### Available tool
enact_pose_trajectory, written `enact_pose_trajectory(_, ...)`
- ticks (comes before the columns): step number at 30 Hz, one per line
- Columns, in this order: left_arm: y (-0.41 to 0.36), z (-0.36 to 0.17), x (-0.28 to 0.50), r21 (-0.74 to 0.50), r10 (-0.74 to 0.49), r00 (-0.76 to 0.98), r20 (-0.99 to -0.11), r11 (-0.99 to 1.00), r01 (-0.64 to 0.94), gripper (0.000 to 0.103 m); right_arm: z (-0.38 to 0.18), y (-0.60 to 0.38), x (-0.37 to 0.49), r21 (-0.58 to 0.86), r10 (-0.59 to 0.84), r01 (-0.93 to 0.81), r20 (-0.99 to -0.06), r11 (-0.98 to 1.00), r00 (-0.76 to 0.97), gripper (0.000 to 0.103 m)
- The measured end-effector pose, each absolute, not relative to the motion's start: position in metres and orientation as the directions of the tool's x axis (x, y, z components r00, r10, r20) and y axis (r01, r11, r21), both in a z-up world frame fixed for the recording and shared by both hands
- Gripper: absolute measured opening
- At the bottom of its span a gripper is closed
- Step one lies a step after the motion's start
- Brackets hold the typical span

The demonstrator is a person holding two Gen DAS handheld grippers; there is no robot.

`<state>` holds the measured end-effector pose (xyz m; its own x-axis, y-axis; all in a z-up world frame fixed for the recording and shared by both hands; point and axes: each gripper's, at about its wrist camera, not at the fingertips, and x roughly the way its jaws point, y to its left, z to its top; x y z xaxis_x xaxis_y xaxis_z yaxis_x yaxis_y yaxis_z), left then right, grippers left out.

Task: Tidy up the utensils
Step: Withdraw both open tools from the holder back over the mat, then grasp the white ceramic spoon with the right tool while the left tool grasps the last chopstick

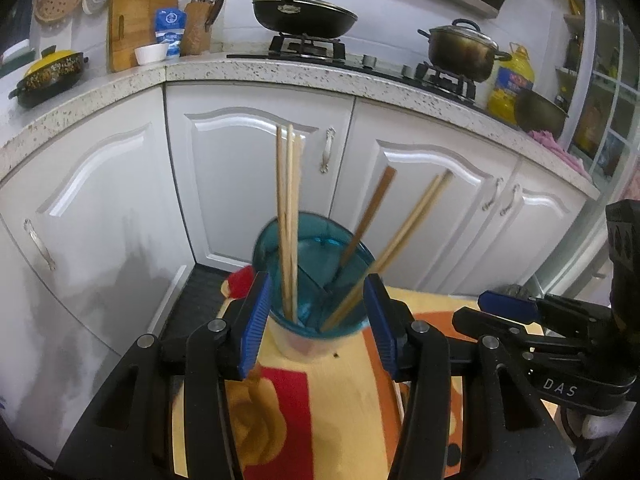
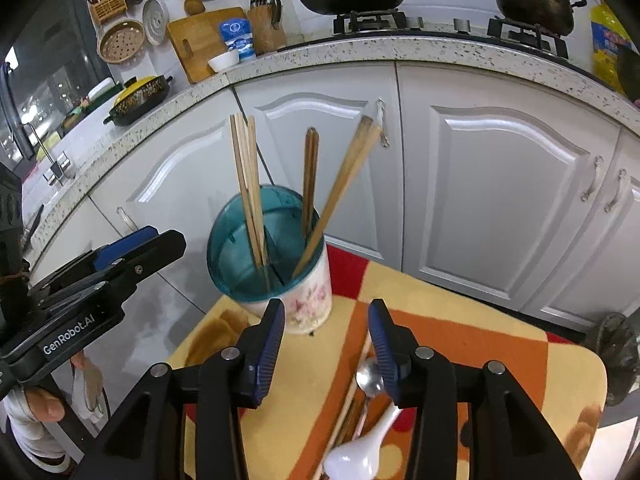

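We work in a kitchen, white cabinet doors and a speckled counter with a gas hob behind, and in front a small worktop (image 1: 344,392) under a yellow, orange and red patterned cloth.

From the left wrist view, the utensil holder (image 1: 308,280), a teal-rimmed cup with a divided inside, stands at the worktop's far edge. Chopsticks (image 1: 287,220) stand in it, one bundle upright, others leaning right. Our left gripper (image 1: 316,320) sits low before the holder, its fingers (image 1: 256,320) parted to either side of the cup's rim, apparently clear of it and gripping nothing. The right gripper (image 1: 508,306) shows side-on at the right.

From the right wrist view, the holder shows its flowered white body, and a metal spoon (image 2: 369,376), a white ceramic spoon (image 2: 360,452) and loose chopsticks (image 2: 344,412) lie on the cloth, still to be sorted. The right gripper's fingers (image 2: 272,352) are released and empty, hovering over those pieces; the right-hand finger overlaps the metal spoon's bowl, though we cannot tell whether it touches.

We judge the holder's place near the edge the main risk: a nudge from either gripper could tip it off the worktop. The smooth ceramic spoon may also slip from a shallow pinch.
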<state>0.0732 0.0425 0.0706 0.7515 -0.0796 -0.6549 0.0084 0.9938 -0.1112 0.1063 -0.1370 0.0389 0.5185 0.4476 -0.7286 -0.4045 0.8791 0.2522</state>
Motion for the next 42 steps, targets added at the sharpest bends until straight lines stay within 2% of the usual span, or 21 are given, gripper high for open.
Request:
enact_pose_trajectory(22,0.011,0.011,0.033,-0.176,-0.158,0.649,-0.744,0.984,0.038,0.047,-0.007,-0.185,0.055,0.166,0.318,-0.323,-0.8,0.932,0.509,0.043)
enact_pose_trajectory(25,0.012,0.004,0.032,-0.185,-0.164,0.634,-0.755,0.982,0.034,0.047,-0.017,-0.191,0.053,0.151,0.299,-0.314,-0.812,0.937,0.502,0.045)
enact_pose_trajectory(27,0.013,-0.001,0.033,-0.189,-0.167,0.625,-0.763,0.982,0.031,0.047,-0.025,-0.197,0.053,0.158,0.294,-0.299,-0.82,0.941,0.492,0.049)
enact_pose_trajectory(33,0.016,-0.019,0.035,-0.19,-0.164,0.592,-0.789,0.982,0.019,0.047,-0.058,-0.211,0.06,0.197,0.292,-0.25,-0.852,0.948,0.434,0.049)
enact_pose_trajectory(42,0.013,-0.046,0.041,-0.192,-0.17,0.535,-0.827,0.981,0.015,0.047,-0.089,-0.203,0.093,0.31,0.368,-0.208,-0.854,0.928,0.368,0.048)
